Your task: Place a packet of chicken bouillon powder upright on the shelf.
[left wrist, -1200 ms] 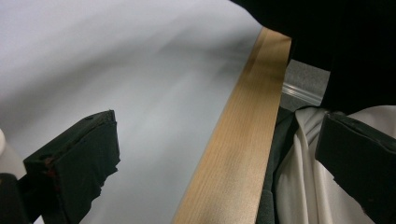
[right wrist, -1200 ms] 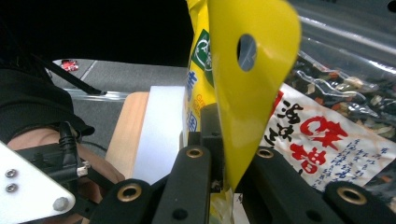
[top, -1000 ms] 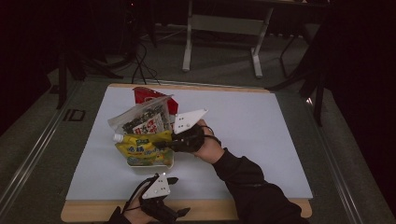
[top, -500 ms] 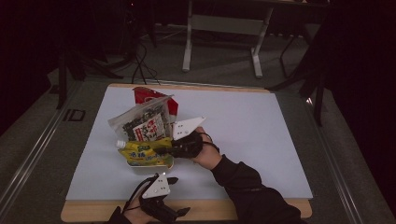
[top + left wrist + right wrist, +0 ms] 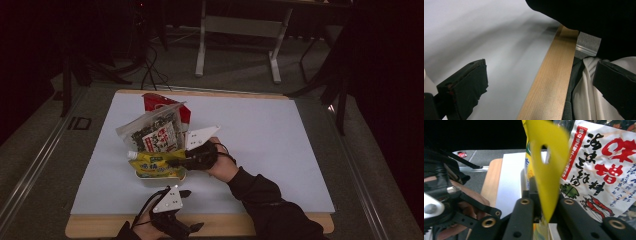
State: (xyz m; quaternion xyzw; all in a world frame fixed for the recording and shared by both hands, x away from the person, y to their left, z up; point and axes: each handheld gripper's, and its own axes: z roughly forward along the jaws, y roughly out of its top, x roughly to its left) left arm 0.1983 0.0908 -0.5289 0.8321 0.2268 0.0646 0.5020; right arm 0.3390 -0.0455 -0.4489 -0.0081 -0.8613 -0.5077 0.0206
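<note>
high view: right claw (image 5: 172, 162) pinches the yellow pouch (image 5: 152, 167) over the bowl (image 5: 160, 179); left claw (image 5: 541, 82) wide. a thin edge grip might slip, toppling the packets.

- A recording or test room, not a home: dark all round, with light falling only on the worktable (image 5: 300, 150).
- The table has a white sheet over a wooden board (image 5: 549, 82).
- Grey carpet floor (image 5: 240, 75), loose cables (image 5: 150, 65) and a metal stand (image 5: 240, 30) lie behind.
</note>
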